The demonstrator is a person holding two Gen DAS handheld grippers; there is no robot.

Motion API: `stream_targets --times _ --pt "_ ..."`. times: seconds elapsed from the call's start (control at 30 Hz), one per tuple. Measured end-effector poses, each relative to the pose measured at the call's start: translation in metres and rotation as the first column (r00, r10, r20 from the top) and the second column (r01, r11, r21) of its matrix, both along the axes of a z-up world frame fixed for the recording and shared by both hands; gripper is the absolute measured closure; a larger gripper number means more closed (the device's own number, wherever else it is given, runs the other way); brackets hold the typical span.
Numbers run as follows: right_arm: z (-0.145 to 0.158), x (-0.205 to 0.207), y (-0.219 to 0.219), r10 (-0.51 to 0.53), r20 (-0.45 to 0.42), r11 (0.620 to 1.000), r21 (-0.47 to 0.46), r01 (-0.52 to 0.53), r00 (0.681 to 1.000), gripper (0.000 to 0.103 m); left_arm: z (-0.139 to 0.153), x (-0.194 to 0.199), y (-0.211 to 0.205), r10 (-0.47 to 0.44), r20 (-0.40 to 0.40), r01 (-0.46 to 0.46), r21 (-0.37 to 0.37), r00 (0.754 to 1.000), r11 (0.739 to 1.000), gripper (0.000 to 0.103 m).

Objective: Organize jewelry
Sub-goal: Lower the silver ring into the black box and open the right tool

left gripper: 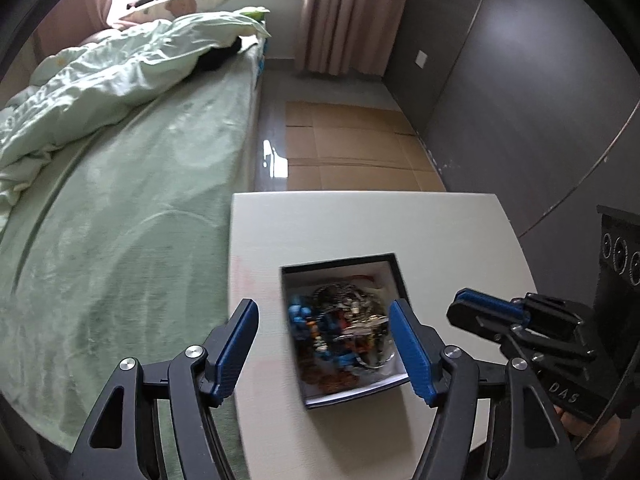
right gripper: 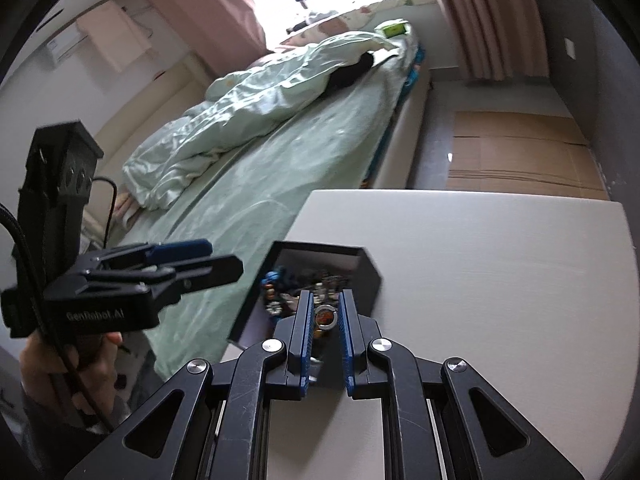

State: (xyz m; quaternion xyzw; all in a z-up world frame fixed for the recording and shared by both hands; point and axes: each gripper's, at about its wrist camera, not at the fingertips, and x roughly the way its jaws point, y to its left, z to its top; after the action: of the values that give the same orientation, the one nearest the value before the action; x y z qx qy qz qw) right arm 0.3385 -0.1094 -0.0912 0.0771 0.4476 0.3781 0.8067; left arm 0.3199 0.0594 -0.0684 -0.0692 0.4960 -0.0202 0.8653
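Note:
A black box with a white lining (left gripper: 394, 276) stands on the white table (left gripper: 360, 224); it holds a tangled heap of jewelry (left gripper: 340, 332): blue beads, silver chains, orange pieces. My left gripper (left gripper: 324, 320) is open, above the box, its fingers wide either side of the heap. My right gripper (right gripper: 326, 316) hovers over the box's near edge (right gripper: 360, 280), its jaws narrowed around a small round silver ring-like piece (right gripper: 326, 316). The right gripper also shows in the left wrist view (left gripper: 492, 312), and the left one in the right wrist view (right gripper: 192, 264).
A bed with green sheets (left gripper: 120, 220) and a rumpled duvet (left gripper: 100, 80) lies left of the table. Flattened cardboard (left gripper: 360, 148) covers the floor beyond the table. A grey wall (left gripper: 520, 100) and pink curtains (left gripper: 352, 12) are to the right.

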Motion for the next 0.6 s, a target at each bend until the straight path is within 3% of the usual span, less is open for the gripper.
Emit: stream_targets --times 0.37,0.43,0.47,0.5,0.6 --pt "-0.002 -0.002 0.034 0.059 -0.01 0.998 0.011 -0.059 0.998 0.089 0.011 -0.02 0.031 0.046 0.016 -0.046 -0.009 0.999 0.999 0.034" --pt "-0.005 0.002 0.039 0.058 -0.035 0.998 -0.003 -0.058 0.998 0.078 0.014 -0.023 0.034 0.051 0.022 -0.051 -0.007 0.998 0.999 0.034" --pt "-0.007 0.004 0.04 0.05 -0.05 0.999 -0.002 -0.05 0.998 0.058 0.016 -0.025 0.035 0.054 0.025 -0.054 -0.006 0.998 0.999 0.034" --pt "-0.008 0.005 0.039 0.038 -0.053 0.999 0.001 -0.038 0.998 0.049 0.018 -0.028 0.036 0.057 0.03 -0.057 -0.007 0.998 0.998 0.034" --pt "-0.008 0.006 0.031 0.009 -0.051 1.0 0.003 -0.008 0.999 0.048 0.024 -0.033 0.038 0.062 0.042 -0.062 -0.009 0.997 0.998 0.034"
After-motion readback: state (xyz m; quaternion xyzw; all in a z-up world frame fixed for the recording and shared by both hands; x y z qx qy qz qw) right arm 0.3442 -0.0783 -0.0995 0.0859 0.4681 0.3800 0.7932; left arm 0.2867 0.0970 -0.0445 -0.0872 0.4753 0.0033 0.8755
